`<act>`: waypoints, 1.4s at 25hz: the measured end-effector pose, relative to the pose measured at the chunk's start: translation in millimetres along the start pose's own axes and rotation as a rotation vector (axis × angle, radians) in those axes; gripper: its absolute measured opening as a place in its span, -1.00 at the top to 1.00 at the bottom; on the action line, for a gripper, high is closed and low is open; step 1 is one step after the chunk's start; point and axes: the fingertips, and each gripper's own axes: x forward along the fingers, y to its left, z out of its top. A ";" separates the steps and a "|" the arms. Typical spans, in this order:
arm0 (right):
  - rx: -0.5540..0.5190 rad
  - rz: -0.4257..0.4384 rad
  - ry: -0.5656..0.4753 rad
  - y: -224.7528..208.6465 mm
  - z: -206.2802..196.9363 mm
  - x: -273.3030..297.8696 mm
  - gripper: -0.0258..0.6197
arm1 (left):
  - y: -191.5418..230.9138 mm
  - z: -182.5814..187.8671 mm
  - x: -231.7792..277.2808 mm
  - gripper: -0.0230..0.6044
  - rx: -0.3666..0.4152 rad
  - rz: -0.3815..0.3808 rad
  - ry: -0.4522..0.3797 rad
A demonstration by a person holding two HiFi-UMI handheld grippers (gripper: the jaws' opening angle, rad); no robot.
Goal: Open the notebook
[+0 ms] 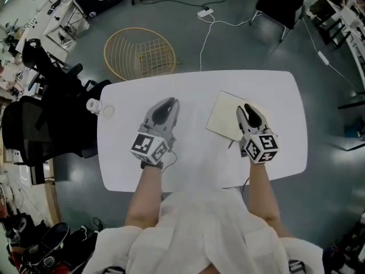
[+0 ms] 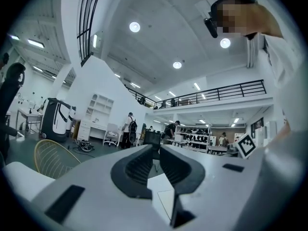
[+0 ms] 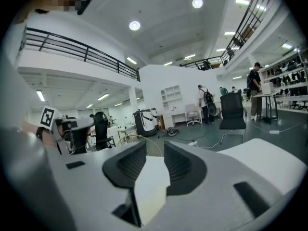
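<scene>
The notebook is a closed cream book lying on the white table, right of the middle. My right gripper hovers over its right half and hides that side. In the right gripper view the right gripper has its jaws a little apart, and the cream cover shows through the gap and under them, with no pad pressing on it. My left gripper hangs over bare table to the notebook's left. The left gripper shows only a narrow slit between its jaws and holds nothing.
A clear glass stands at the table's left edge. Beyond the far edge sits a yellow wire chair, and a white cable runs over the floor. A black office chair stands left of the table.
</scene>
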 end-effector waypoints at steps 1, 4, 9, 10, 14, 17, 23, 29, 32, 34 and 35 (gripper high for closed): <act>-0.012 -0.014 -0.022 -1.1 9.1 -8.7 0.56 | -0.4 2.9 -1.4 0.78 0.000 -0.004 -0.008; -0.056 -0.060 -0.084 -8.2 37.1 -39.0 0.64 | -7.2 16.7 -2.7 0.78 0.012 -0.018 -0.038; -0.117 -0.151 -0.156 -22.1 75.8 -92.6 0.91 | -20.9 46.1 -6.5 0.78 0.036 -0.006 -0.052; -0.123 -0.166 -0.164 -23.5 81.1 -102.4 0.91 | -23.9 51.5 -7.0 0.78 0.037 -0.012 -0.059; -0.139 -0.211 -0.176 -27.7 93.4 -137.1 0.91 | -40.8 67.6 -7.4 0.78 0.052 -0.050 -0.082; -0.151 -0.250 -0.180 -31.8 99.8 -155.9 0.92 | -54.1 75.3 -6.5 0.78 0.070 -0.080 -0.086; -0.184 -0.304 -0.197 -33.5 112.6 -178.7 0.92 | -69.7 85.2 -4.1 0.78 0.086 -0.131 -0.093; -0.210 -0.327 -0.203 -25.1 123.2 -197.6 0.92 | -76.5 86.6 -9.5 0.78 0.081 -0.163 -0.087; -0.206 -0.344 -0.223 -24.5 128.1 -207.1 0.92 | -81.1 89.0 -11.5 0.78 0.074 -0.185 -0.088; -0.209 -0.355 -0.236 -24.4 130.3 -208.1 0.92 | -80.5 90.8 -11.6 0.78 0.070 -0.189 -0.097; -0.211 -0.357 -0.239 -23.6 130.8 -208.0 0.92 | -80.0 90.7 -12.0 0.78 0.067 -0.187 -0.099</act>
